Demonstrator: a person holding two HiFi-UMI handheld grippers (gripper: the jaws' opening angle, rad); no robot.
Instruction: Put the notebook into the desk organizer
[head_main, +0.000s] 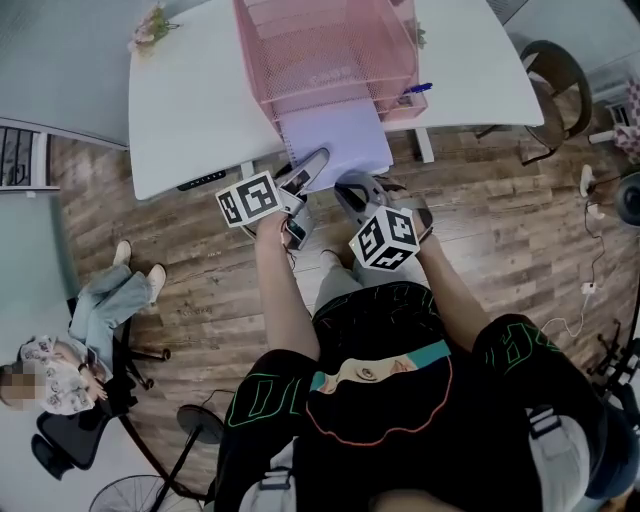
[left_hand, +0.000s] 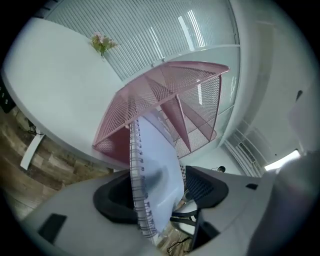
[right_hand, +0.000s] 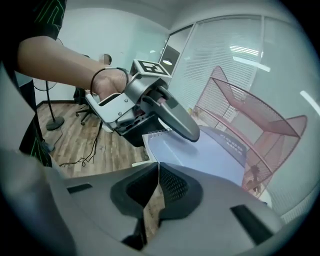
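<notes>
- Jaws, left gripper (left_hand: 159, 192): spread wide, with the notebook (left_hand: 155, 165) edge-on between them (spiral binding toward the left pad) and a clear gap on the right-hand side.
- Jaws, right gripper (right_hand: 157, 187): closed together, nothing between them, just short of the notebook's near edge.
- Notebook: lavender cover. Its far end is in the bottom tier of the pink mesh desk organizer (head_main: 320, 50), and its near end overhangs the bench edge.
- Bench (head_main: 190, 110): white, upper centre of the head view.

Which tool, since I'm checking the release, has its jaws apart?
The left tool: its jaws stand apart either side of the notebook, while the right tool is shut and empty.
</notes>
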